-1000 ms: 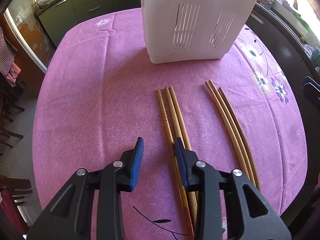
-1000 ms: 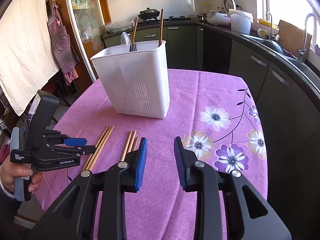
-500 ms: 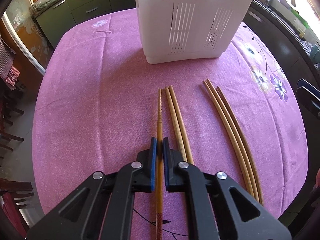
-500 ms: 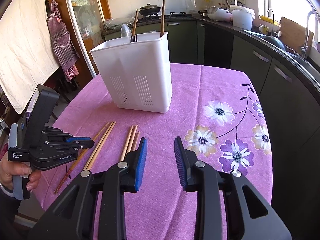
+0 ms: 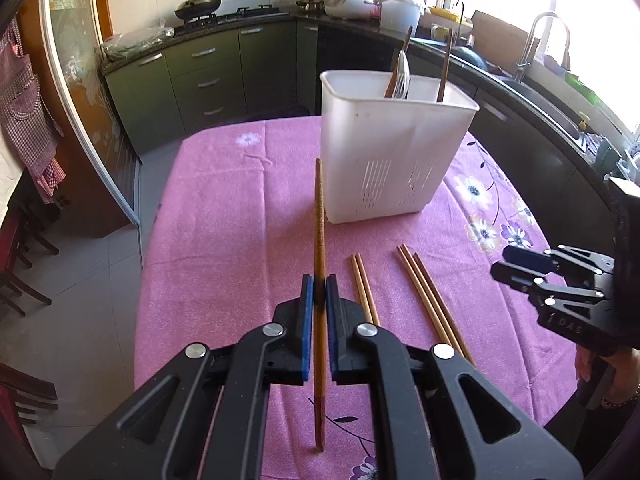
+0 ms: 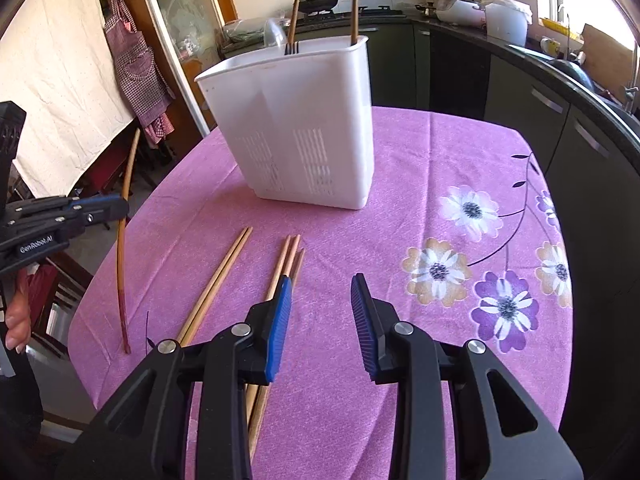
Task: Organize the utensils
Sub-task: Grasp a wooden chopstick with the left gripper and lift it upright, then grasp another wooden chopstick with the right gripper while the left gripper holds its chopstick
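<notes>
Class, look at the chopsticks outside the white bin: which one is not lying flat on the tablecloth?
The darker chopstick clamped in the left gripper: it is tilted up, while the paler ones lie flat.

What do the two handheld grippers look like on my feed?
Both grippers, left and right, are matte black plastic with silver pivot screws and ribbed blue pads. White lettering marks each body's side. No cables are visible. A dark sleeve sits behind the right one.
</notes>
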Demonstrator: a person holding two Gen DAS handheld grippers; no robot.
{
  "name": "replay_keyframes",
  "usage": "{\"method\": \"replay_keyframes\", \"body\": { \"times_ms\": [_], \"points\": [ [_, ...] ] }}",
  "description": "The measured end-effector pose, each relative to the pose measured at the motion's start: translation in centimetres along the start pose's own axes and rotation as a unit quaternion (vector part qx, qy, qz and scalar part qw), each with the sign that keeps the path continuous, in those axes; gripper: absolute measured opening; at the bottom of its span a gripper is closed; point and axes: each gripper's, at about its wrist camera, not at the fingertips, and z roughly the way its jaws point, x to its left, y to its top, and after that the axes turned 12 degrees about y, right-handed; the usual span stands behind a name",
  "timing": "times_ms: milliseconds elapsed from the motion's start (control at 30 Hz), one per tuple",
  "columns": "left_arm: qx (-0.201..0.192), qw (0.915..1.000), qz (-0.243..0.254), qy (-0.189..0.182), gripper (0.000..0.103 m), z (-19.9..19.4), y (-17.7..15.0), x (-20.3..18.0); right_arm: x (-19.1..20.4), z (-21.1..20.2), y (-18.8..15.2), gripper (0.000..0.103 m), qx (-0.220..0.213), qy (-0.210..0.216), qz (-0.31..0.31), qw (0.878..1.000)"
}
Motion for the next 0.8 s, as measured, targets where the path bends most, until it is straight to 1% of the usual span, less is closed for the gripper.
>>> {"method": "replay_keyframes", "body": {
  "times_ms": [67,133,200,300,433,633,800],
  "points": [
    [-0.012,0.9999,0.000,-0.004,0.006,-1.1,-0.1,0.2,-0.1,1.3,-0.1,0.031,0.020,0.007,0.002,1.000],
    [-0.020,0.9997,-0.001,-0.011,0.006,-2.0,-0.4,0.4,0.0,2.4,-0.3,0.031,0.034,0.003,0.001,0.999],
    [-0.027,0.9995,-0.002,-0.015,0.006,-2.5,-0.5,0.4,0.2,3.2,-0.5,0.031,0.043,0.000,-0.001,0.999],
    [-0.037,0.9992,0.000,-0.013,0.006,-3.2,-0.8,0.4,0.6,4.2,-0.8,0.031,0.053,-0.015,-0.011,0.998],
    [-0.045,0.9989,0.002,-0.013,0.006,-3.7,-1.0,0.4,0.6,5.2,-1.0,0.031,0.062,-0.019,-0.013,0.998],
    [-0.046,0.9988,0.002,-0.016,0.006,-3.7,-1.2,0.5,0.7,6.7,-1.1,0.031,0.075,-0.028,-0.017,0.997],
    [-0.047,0.9988,0.003,-0.018,0.006,-3.8,-1.3,0.5,0.9,7.0,-1.0,0.031,0.077,-0.049,-0.026,0.996]
  ]
}}
